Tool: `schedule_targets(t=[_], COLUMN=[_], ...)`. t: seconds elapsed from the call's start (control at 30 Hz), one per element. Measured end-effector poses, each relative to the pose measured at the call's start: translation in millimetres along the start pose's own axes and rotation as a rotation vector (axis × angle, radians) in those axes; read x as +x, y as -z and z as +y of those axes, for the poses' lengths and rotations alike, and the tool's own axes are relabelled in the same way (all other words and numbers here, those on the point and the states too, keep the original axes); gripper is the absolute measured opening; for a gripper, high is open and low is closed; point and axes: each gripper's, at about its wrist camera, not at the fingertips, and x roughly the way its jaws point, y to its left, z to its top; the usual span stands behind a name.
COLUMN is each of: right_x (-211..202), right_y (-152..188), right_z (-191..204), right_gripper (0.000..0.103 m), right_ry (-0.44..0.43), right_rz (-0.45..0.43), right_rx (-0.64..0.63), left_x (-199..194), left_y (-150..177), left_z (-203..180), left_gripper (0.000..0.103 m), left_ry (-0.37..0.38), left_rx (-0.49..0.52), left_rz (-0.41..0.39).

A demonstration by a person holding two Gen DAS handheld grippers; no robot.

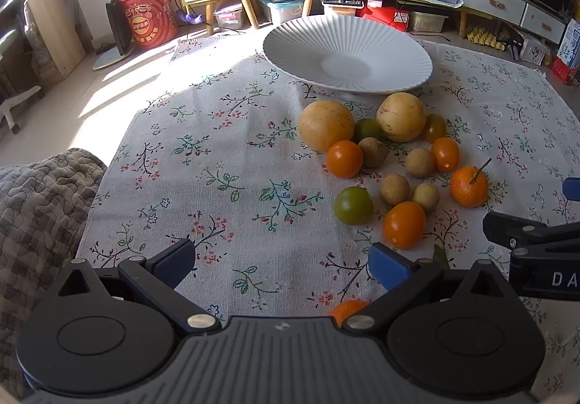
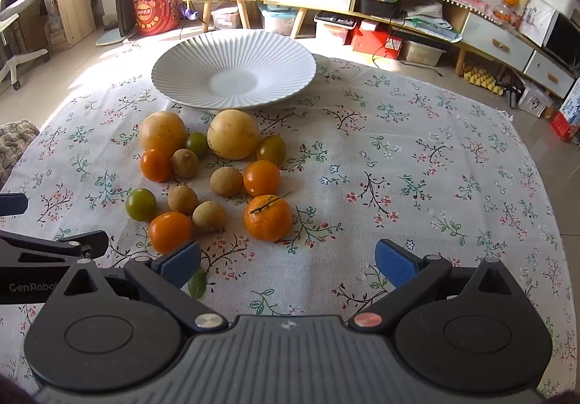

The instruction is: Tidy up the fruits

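While both grippers, left point(image 1: 281, 261) and right point(image 2: 288, 261), gape wide and empty, bare cloth point(image 2: 398, 157) lies ahead-right; round fruits point(image 2: 214, 172) cluster ahead-left before the ribbed plate point(image 2: 290, 52).

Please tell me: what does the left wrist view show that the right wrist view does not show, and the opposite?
Only the left wrist view shows a second mandarin, half hidden under the open left gripper, and much of the quilted cushion.

Only the right wrist view shows a loose green leaf clearly, beside the open right gripper, and the bare cloth on the right side of the floral tablecloth.

Both show the empty white ribbed plate, the fruit group in front of it, and the stemmed mandarin.
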Motion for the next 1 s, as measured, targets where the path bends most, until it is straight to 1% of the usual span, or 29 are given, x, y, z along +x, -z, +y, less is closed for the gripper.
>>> schedule_targets(t=[1.0], right_x=[1.0], right_y=[0.3], right_z=[3.5], right_gripper=[0.103], right_ry=[0.001], right_rz=[0.005], right_rx=[-0.011], left_x=[1.0], left_y=[0.6], left_z=[-0.2], left_gripper=[0.093], left_ry=[0.012], left_rx=[-0.001], left_rz=[0.011])
